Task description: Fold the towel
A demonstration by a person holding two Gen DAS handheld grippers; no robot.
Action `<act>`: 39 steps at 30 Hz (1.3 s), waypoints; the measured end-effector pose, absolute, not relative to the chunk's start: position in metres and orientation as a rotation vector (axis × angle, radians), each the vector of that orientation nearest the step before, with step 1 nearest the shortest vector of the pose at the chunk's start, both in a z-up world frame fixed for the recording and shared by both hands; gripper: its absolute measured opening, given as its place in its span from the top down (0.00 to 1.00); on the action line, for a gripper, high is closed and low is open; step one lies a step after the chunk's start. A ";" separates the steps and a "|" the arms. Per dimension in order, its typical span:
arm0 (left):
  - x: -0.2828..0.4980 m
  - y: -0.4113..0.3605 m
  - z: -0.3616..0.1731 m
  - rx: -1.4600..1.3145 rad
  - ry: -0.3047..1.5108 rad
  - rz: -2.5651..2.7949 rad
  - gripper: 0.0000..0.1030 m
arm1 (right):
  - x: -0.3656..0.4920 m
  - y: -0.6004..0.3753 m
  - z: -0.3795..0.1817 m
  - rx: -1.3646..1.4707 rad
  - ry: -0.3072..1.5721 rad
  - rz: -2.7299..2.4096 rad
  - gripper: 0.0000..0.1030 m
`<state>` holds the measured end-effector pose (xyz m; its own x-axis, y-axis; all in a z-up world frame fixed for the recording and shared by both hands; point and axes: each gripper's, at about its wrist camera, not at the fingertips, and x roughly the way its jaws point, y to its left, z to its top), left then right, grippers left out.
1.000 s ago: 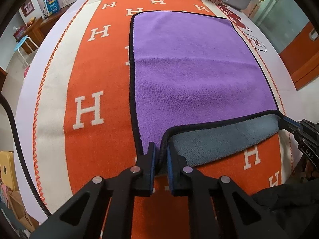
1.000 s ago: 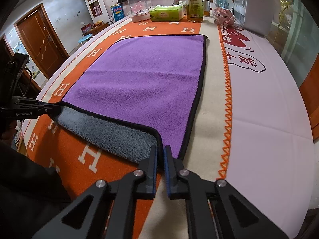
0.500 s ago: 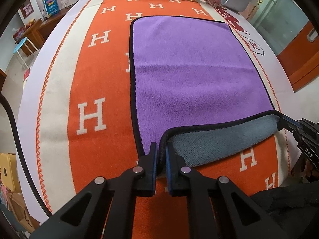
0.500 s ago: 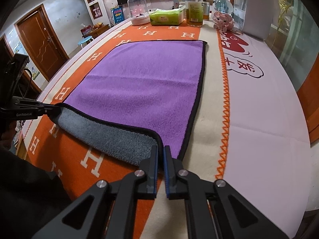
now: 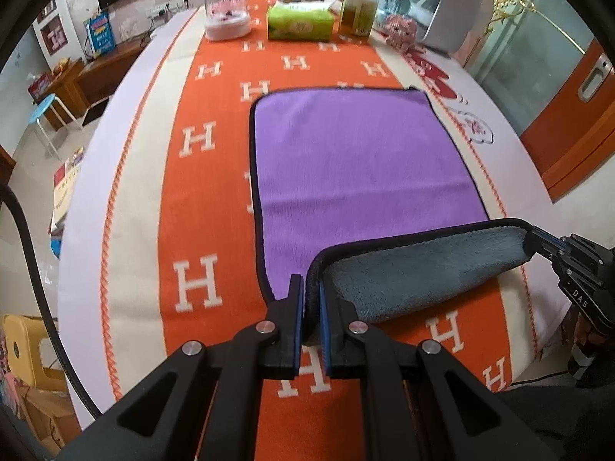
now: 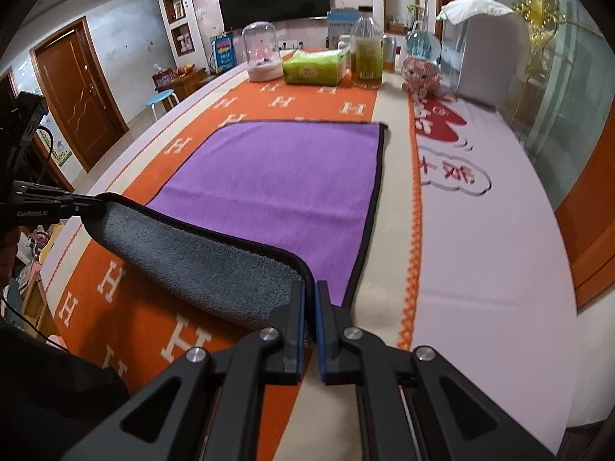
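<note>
We've got the left gripper [image 5: 312,296] & right gripper [image 6: 310,299] each clamped on a near corner of the purple towel [image 5: 365,153], lifting that edge off the orange H-print tablecloth [image 5: 215,199] so the grey underside shows, prob. to fold fwd.

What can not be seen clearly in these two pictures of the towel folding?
- Towel corners: both views, hidden between each gripper's closed fingers, left gripper and right gripper.
- Table under the lifted grey flap: both views, covered by the flap.
- Bottle label: right wrist view, too small to read.
- The person: cut off by the edges.
</note>
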<state>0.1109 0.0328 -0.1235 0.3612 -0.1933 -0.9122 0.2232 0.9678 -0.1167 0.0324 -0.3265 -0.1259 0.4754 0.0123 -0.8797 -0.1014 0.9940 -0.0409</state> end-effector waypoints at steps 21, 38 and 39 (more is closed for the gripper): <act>0.198 0.034 -0.061 0.037 0.973 -0.247 0.94 | 0.118 -0.333 -0.076 -0.134 0.856 0.010 0.96; 0.289 0.035 -0.098 -0.023 0.964 -0.211 0.94 | 0.199 -0.341 -0.111 -0.204 0.800 -0.097 0.95; 0.294 0.034 -0.103 -0.025 0.969 -0.214 0.94 | 0.202 -0.341 -0.115 -0.209 0.796 -0.102 0.95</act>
